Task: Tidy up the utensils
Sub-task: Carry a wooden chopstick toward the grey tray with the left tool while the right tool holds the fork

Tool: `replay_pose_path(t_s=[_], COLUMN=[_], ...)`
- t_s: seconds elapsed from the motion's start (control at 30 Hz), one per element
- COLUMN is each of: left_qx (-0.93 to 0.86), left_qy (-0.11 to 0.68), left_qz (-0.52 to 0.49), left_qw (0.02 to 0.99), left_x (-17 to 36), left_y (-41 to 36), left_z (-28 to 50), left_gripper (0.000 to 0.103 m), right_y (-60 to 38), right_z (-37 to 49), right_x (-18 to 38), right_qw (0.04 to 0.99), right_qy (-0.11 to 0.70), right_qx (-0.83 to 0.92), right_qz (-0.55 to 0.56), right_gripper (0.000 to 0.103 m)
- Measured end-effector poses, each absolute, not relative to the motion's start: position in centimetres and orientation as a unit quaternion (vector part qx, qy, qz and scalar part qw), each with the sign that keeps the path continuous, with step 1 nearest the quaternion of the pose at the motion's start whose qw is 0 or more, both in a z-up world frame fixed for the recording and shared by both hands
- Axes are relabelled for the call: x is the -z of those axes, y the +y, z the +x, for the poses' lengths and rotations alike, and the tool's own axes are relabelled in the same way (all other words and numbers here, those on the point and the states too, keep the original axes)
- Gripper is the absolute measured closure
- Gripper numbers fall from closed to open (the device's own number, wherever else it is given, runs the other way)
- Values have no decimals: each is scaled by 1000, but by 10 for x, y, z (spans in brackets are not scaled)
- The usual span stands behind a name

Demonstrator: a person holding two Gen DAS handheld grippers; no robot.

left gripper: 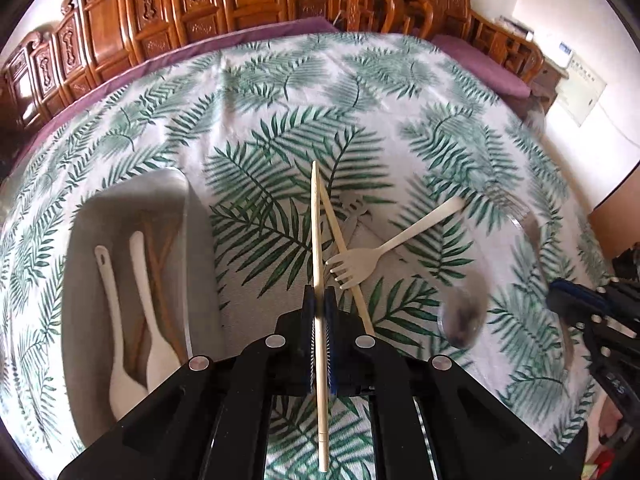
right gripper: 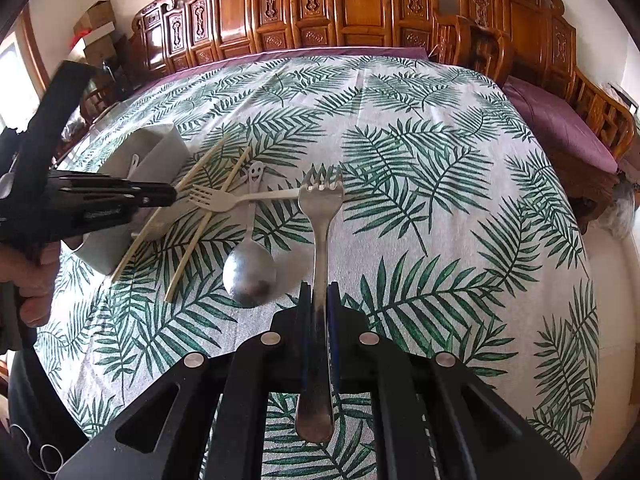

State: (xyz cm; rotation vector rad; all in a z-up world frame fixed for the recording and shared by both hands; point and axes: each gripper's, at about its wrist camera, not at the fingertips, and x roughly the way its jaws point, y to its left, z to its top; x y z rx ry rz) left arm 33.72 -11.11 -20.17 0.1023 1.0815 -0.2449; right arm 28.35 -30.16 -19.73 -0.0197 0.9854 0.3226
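My left gripper (left gripper: 319, 294) is shut on a wooden chopstick (left gripper: 317, 232) and holds it above the table. A second chopstick (left gripper: 344, 256) lies on the cloth under a cream plastic fork (left gripper: 384, 249). My right gripper (right gripper: 319, 290) is shut on a metal fork (right gripper: 321, 216), tines pointing away. A metal spoon (right gripper: 250, 276) with a smiley handle lies left of it. The grey utensil tray (left gripper: 200, 264) on the left holds two white spoons (left gripper: 116, 320) and brown chopsticks. In the right wrist view the left gripper (right gripper: 172, 196) is next to the tray (right gripper: 160, 144).
The round table has a leaf-print cloth (right gripper: 440, 200) over a purple one. Carved wooden chairs and a screen (right gripper: 360, 4) stand behind it. Cardboard boxes (right gripper: 96, 24) sit at the far left.
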Motion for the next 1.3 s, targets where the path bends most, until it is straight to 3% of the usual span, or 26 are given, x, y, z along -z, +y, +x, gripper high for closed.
replay_pose_path(t_s=[0.5,1.3], left_qx=[133,99], left_qy=[455,448], left_qz=[38,-2], left_qw=[880,888], left_x=[140,157], left_y=[-66,31], left_z=[297,325], left_gripper=[99,99], right_y=[-273,-169], right_z=[275,289], right_x=[172,142], right_qw=[874,870], right_qy=[450,435], right_qx=[-183,-229], right_qz=[-13,-40], right_gripper=[93,93])
